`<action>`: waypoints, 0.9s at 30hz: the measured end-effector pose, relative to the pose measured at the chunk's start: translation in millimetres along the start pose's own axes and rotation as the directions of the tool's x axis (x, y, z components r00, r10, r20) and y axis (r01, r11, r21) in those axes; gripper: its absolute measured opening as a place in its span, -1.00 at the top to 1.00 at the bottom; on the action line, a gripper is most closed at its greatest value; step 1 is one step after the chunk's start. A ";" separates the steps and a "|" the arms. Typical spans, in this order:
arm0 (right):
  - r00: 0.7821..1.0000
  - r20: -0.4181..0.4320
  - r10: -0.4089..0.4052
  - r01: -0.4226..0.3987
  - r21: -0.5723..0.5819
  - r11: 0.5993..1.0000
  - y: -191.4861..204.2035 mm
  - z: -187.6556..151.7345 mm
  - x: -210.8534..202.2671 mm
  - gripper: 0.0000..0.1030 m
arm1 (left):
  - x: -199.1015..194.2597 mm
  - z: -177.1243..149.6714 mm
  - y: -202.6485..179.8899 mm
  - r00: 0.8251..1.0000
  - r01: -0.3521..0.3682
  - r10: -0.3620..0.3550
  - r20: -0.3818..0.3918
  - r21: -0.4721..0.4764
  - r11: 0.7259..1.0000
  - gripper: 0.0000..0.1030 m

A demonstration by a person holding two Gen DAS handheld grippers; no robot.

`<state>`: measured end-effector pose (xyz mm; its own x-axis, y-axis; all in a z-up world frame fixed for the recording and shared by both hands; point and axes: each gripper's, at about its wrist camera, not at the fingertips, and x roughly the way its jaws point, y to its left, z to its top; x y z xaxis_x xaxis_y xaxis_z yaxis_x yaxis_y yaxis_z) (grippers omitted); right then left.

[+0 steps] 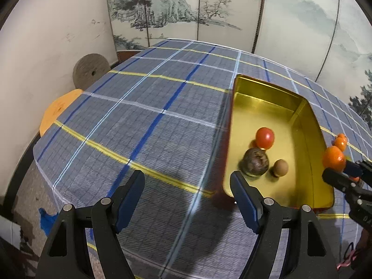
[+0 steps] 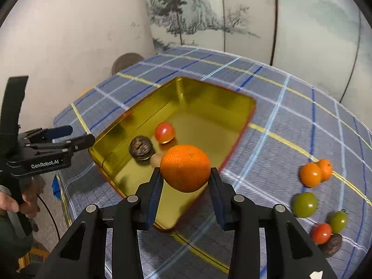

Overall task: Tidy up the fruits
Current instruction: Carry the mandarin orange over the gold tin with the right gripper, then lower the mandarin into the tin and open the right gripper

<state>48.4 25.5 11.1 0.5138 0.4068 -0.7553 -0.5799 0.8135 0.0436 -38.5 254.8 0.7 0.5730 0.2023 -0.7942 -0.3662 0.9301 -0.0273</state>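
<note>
An open gold tin [image 1: 267, 84] [image 2: 209, 94] lies on the checked tablecloth. In it are a red tomato [image 1: 265, 137] [image 2: 164, 132], a dark wrinkled fruit [image 1: 255, 165] [image 2: 141, 148] and a small brown fruit [image 1: 280, 167] [image 2: 155, 160]. My right gripper [image 2: 186, 180] [image 1: 341, 172] is shut on an orange [image 2: 185, 167] [image 1: 333, 160], held over the tin's near corner. My left gripper [image 1: 186, 194] [image 2: 71, 136] stands open with nothing between its fingers, over the cloth just left of the tin.
Loose fruit lies right of the tin: two oranges [image 2: 310, 174], two green tomatoes [image 2: 304, 204], a red tomato [image 2: 321, 233] and a dark fruit [image 2: 332, 244]. A person's hand [image 2: 25, 207] holds the left gripper. A grey stone disc [image 1: 90, 71] and painted screen [image 1: 174, 11] stand behind.
</note>
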 end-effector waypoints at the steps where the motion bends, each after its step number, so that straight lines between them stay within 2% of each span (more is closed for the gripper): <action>1: 1.000 -0.008 0.001 -0.001 -0.005 1.000 2.8 0.1 3.7 0.29 | 0.7 -0.7 1.5 1.000 -0.003 0.003 -0.002 -0.001 1.000 -0.49; 5: 0.999 -0.049 -0.004 0.002 -0.033 0.999 12.8 -0.7 19.4 0.29 | -0.4 -2.8 4.7 1.000 -0.003 0.003 0.000 -0.007 1.000 -0.54; 14: 0.997 -0.083 -0.007 0.002 -0.062 0.998 24.6 -0.3 38.6 0.29 | -3.7 -3.0 13.5 1.000 -0.016 0.016 0.008 -0.014 1.000 -0.54; 27: 0.996 -0.090 -0.021 0.013 -0.096 0.995 32.1 1.8 42.9 0.27 | 0.9 -7.2 24.7 0.999 -0.039 0.039 -0.008 -0.036 0.999 -0.54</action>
<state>52.9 69.8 -18.7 0.4669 0.3501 -0.8121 -0.6311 0.7752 -0.0287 -52.3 275.7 -5.1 0.5528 0.2358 -0.7993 -0.4146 0.9098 -0.0183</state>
